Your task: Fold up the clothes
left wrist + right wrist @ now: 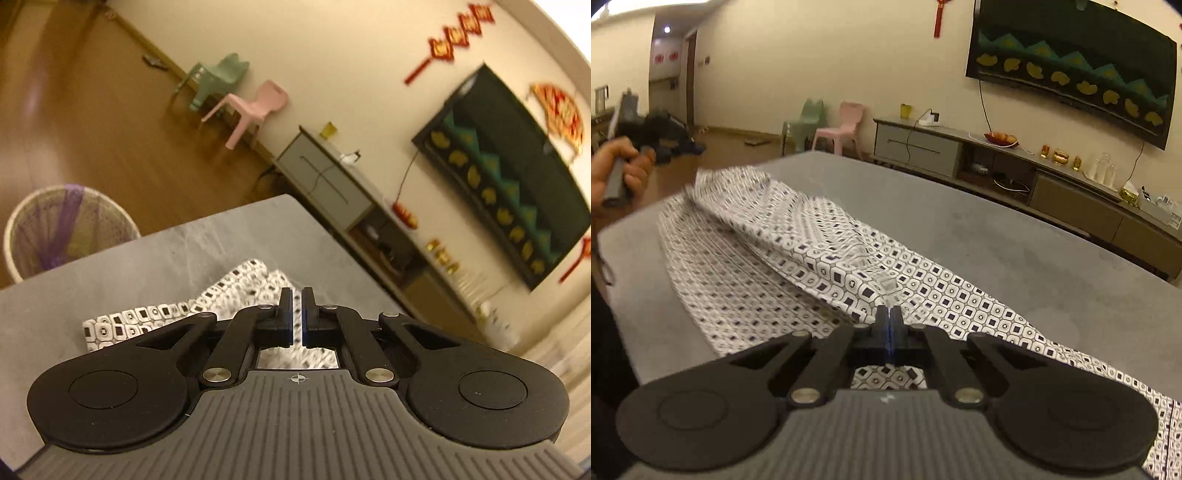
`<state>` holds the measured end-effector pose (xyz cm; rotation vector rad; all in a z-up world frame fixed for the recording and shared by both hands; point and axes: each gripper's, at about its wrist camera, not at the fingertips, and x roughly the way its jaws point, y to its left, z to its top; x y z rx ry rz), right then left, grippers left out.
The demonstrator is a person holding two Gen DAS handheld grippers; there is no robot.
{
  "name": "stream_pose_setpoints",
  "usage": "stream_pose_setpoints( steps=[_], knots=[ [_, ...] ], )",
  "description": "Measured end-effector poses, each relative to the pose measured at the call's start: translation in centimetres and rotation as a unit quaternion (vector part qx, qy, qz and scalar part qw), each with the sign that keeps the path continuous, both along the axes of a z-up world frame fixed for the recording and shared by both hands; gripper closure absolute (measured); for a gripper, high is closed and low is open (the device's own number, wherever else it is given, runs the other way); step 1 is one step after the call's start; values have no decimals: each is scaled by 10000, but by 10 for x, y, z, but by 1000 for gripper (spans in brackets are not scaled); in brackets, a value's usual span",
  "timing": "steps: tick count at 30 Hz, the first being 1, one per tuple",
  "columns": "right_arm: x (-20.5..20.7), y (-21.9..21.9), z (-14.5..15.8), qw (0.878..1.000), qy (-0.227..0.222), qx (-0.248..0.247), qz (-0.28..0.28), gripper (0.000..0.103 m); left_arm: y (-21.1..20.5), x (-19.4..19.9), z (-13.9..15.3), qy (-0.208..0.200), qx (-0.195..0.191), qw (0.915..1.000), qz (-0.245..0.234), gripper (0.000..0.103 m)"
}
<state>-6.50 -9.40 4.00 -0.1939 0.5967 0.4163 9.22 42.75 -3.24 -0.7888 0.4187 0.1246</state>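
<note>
Both grippers, left (297,293) and right (890,312), clamped tight on patterned cloth (820,258), frame centre; lift evenly, keep the fold edge taut.

The left gripper (297,295) and right gripper (888,314) match: ribbed grey bodies, each with a small white crosshair mark; black linkage arms on silver pivot pins; two round black discs per side; slim black jaws; a hand (622,166) grips a dark handle.

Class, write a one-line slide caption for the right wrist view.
Right gripper shut on a patterned cloth spread across the grey table, lifting a ridge toward the left gripper.
</note>
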Motion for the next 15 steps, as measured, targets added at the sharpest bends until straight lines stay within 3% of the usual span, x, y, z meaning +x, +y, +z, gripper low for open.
stream_pose_setpoints(
  steps=[4,7,10,11,13,15],
  knots=[
    [-11,-14,3,9980,449,420,151,103,4,-9,6,34,138,9994,309,103],
    [-10,-8,-12,9980,607,79,153,103,8,-11,6,150,200,9989,390,103],
    [-11,28,-27,9955,280,-756,506,77,6,-9,-5,667,225,9973,232,103],
    [-11,42,-33,9922,155,-1026,685,61,4,-10,-10,862,186,9960,153,103],
    [-6,68,-47,9835,3,-1539,954,56,3,-8,-22,1147,45,9934,15,103],
    [7,83,-61,9791,-6,-1812,924,55,3,-6,-29,1321,-53,9912,-50,90]
  ],
)
